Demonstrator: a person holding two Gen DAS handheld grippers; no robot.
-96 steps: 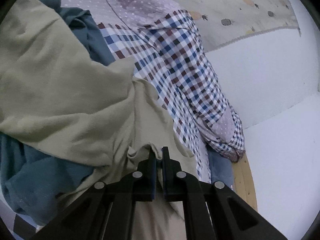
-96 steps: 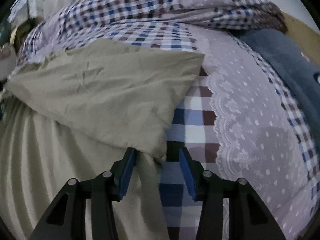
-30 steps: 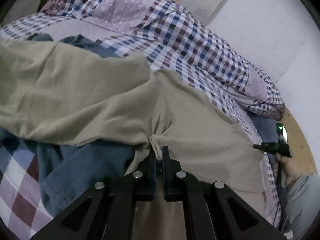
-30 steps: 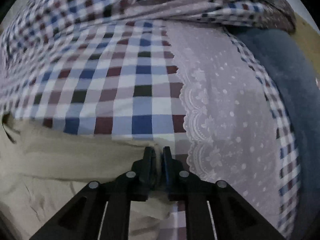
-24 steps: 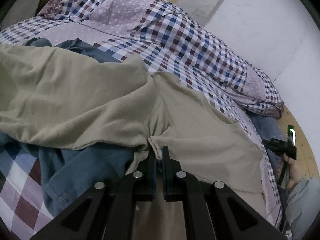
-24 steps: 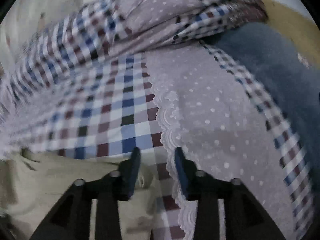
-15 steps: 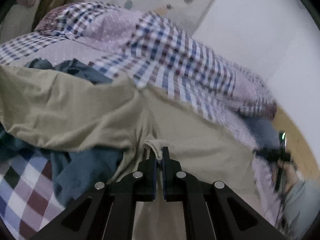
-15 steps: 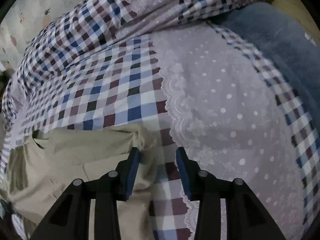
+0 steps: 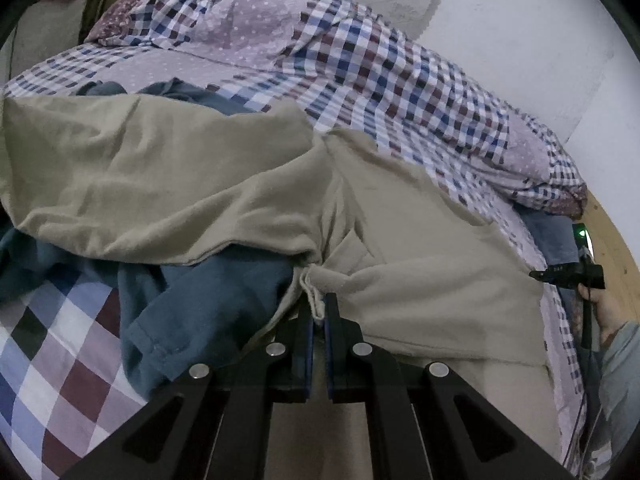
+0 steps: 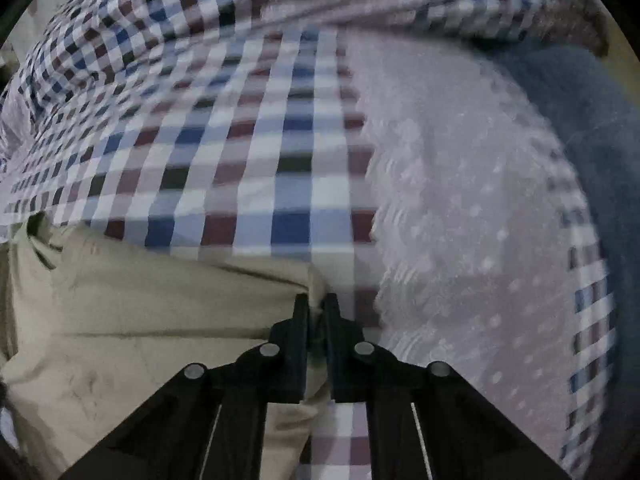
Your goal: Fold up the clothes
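- The right tongs (image 10: 316, 306), seen parted half a second ago beside the edge of the beige garment (image 10: 132, 300), are now closed narrow on a corner of that cloth.
- The left tongs (image 9: 318, 312) are pinched narrow on a bunched hem of the same beige garment (image 9: 168, 184), as in every earlier picture of that view.
- The garment is thus held at two points; it is spread crumpled over the checked bedcover (image 9: 380, 72), from about 9 o'clock to 4 o'clock in the left view.
- A blue garment (image 9: 208, 300) lies partly under it at 8 o'clock.
- The right hand (image 9: 600, 312) is seen at 3 o'clock at the bed's edge.
- With the second grip regained, the cloth is judged ready to be lifted or drawn flat; no finished fold is shown.
- The right view is blurred, so the depth of that grip cannot be told.
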